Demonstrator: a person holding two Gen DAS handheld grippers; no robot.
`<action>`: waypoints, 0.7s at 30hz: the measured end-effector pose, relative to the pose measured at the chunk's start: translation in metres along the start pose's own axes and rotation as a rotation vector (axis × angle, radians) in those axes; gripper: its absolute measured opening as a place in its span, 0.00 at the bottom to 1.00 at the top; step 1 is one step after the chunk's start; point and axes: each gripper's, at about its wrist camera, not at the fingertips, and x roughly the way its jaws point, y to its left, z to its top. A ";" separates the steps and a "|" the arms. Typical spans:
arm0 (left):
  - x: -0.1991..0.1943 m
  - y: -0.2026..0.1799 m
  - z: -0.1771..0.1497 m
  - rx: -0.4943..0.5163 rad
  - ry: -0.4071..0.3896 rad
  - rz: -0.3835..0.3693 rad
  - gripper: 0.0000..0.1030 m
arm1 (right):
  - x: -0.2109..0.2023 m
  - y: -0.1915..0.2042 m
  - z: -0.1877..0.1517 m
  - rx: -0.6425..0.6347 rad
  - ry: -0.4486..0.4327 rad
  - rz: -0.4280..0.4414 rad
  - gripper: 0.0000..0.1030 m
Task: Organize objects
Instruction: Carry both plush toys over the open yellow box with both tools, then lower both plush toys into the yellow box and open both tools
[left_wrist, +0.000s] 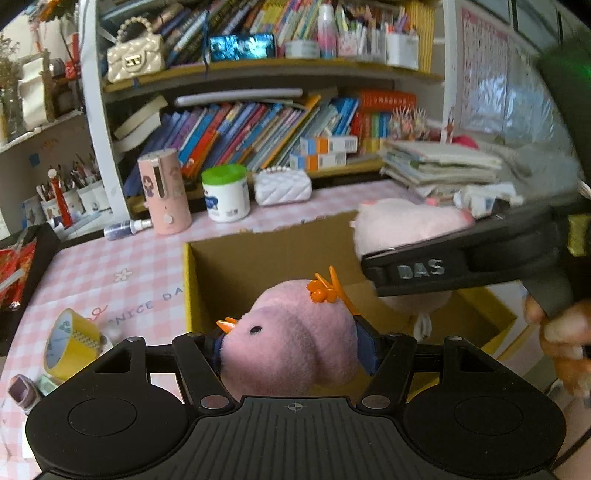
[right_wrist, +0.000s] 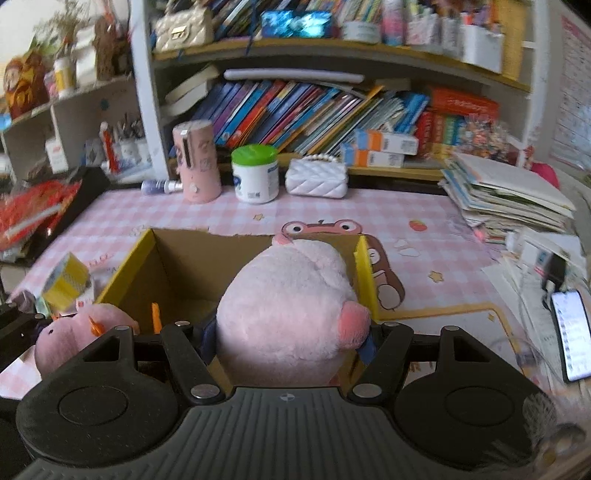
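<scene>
Gripper fingers (left_wrist: 364, 341) half-hidden behind pink plush bird (left_wrist: 291, 339); box (left_wrist: 236, 266) floor unseen.

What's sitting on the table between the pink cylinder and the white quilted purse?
A white jar with a green lid stands between the pink cylinder and the white quilted purse; both wrist views show it.

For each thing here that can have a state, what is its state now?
Left gripper: shut on bird plush.
Right gripper: shut on pig plush.
Box: open, no toy visible inside.
Tape roll: tilted on the table.
Jar: upright, lid on.
Phone: screen lit.
</scene>
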 end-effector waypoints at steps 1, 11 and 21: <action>0.004 -0.002 0.000 0.008 0.011 0.005 0.63 | 0.008 0.001 0.002 -0.019 0.015 0.005 0.64; 0.041 -0.005 -0.007 0.026 0.113 0.021 0.63 | 0.084 0.014 0.002 -0.223 0.200 0.055 0.65; 0.051 -0.017 -0.004 0.085 0.113 0.010 0.63 | 0.088 0.003 -0.001 -0.285 0.239 0.018 0.65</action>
